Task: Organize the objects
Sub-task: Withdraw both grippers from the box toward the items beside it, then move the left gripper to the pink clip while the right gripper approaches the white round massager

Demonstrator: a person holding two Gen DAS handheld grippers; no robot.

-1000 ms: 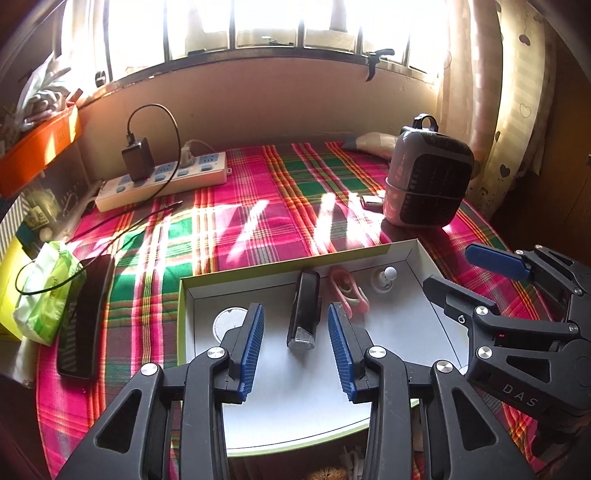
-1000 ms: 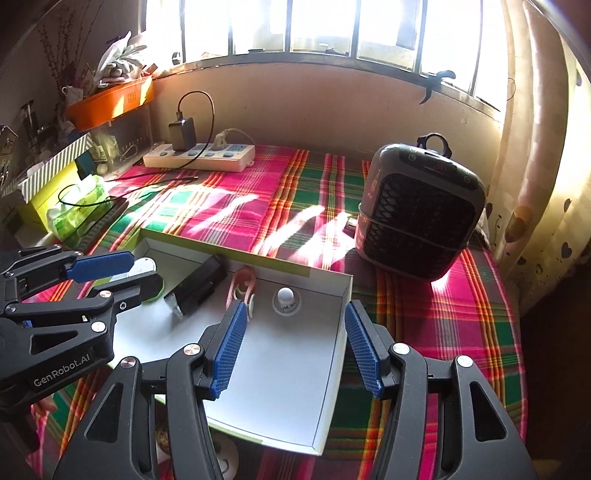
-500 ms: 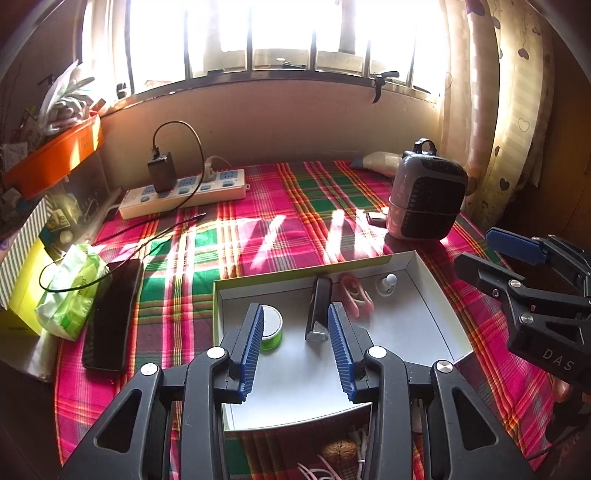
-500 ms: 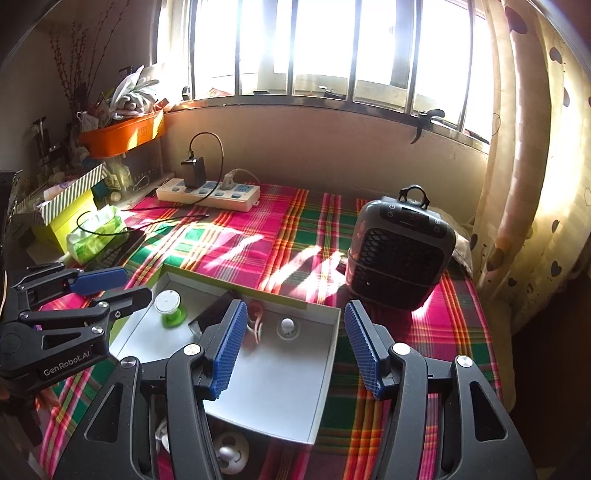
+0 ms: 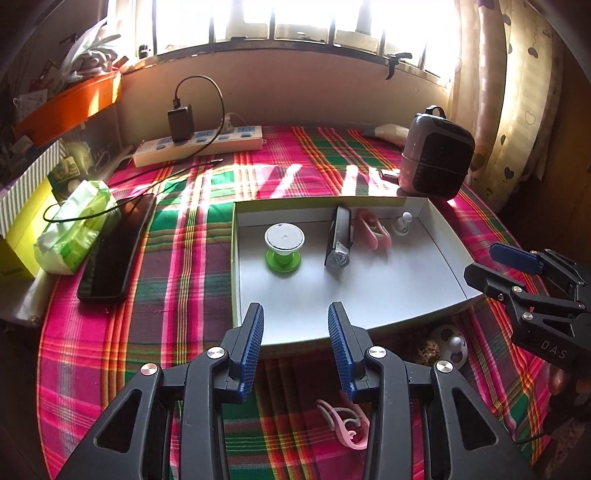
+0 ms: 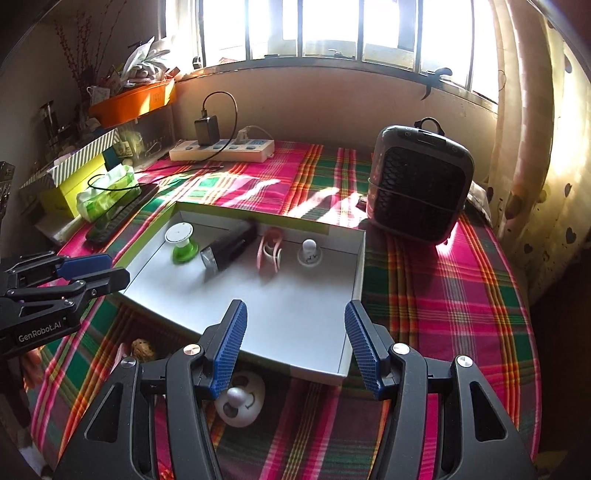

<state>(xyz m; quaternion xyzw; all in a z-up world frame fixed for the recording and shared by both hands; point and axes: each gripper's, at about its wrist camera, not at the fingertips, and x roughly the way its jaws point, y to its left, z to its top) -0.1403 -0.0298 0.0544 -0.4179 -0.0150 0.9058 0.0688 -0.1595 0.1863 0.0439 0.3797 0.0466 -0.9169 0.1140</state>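
Strong daylight enters through the barred window [image 5: 295, 22] at the far side, overexposed to white in both views. Sun streaks cross the pink-and-green plaid tablecloth [image 5: 192, 236] and glare washes the heart-print curtain [image 6: 546, 122] at right. The dark grey portable heater [image 6: 419, 184] casts a shadow towards the near side. Near foreground is dim. Fisheye distortion bends the edges, with black vignetting in the corners; the centre is sharp.

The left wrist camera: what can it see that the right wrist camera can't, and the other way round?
Only the left view shows the pink hair clip lying on the plaid cloth outside the tray. Only the right shows a vase of twigs by the wall. Both show the white tray holding green spool, flashlight and pink clip, plus the heater.
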